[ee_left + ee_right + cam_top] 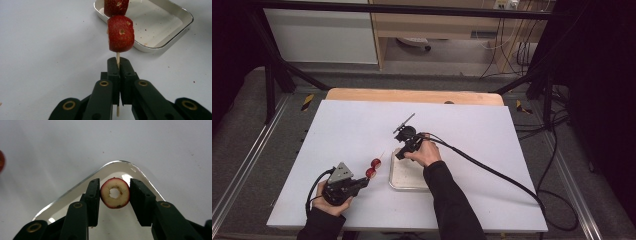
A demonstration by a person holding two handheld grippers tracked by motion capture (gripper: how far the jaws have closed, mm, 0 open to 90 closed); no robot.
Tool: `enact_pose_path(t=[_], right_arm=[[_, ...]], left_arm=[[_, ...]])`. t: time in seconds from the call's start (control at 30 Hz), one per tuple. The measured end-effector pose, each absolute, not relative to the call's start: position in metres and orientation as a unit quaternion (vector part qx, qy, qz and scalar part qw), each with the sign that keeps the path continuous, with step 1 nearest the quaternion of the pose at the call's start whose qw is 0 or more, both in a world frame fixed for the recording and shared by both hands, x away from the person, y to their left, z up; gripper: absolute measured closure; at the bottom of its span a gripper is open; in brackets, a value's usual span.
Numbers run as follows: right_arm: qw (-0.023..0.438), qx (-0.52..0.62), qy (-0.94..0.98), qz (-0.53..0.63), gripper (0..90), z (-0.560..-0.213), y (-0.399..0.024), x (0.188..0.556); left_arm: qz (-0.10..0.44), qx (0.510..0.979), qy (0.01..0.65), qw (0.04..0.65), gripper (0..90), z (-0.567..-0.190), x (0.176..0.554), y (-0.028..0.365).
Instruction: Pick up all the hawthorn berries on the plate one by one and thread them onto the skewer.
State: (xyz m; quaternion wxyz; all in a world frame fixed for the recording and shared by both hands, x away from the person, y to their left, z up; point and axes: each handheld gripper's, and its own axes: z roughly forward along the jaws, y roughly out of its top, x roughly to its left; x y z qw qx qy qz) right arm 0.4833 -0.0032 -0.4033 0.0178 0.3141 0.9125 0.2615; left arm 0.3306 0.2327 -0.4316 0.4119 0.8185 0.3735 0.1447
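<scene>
From my remote seat the high view is dim and grainy, its side edges falling into black, only the white tabletop [362, 130] lit evenly from above. My gripper views are brighter and soft; glare streaks the tray [75, 190] rim, and shadows stay faint.

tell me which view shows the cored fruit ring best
The right gripper view: the fruit ring sits close up between the right tongs, its hole visible, over the tray. In the high view the hand blocks it.
</scene>
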Motion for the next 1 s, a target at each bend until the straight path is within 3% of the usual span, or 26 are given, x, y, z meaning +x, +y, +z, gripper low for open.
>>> enact_pose_path(t=[0.47,0.83,1.0], right_arm=[[-0.041,0.414,0.793,0.446,61.8,-0.375,-0.054,0.447],[-0.064,0.461,0.654,0.596,61.9,-0.394,-0.083,0.416],[-0.051,0.466,0.604,0.645,61.9,-0.402,-0.086,0.406]], left_arm=[[0.153,0.808,0.375,0.428,87.8,-0.428,0.326,0.229],[0.163,0.796,0.382,0.44,87.9,-0.423,0.314,0.211],[0.16,0.787,0.388,0.453,87.9,-0.419,0.31,0.202]])
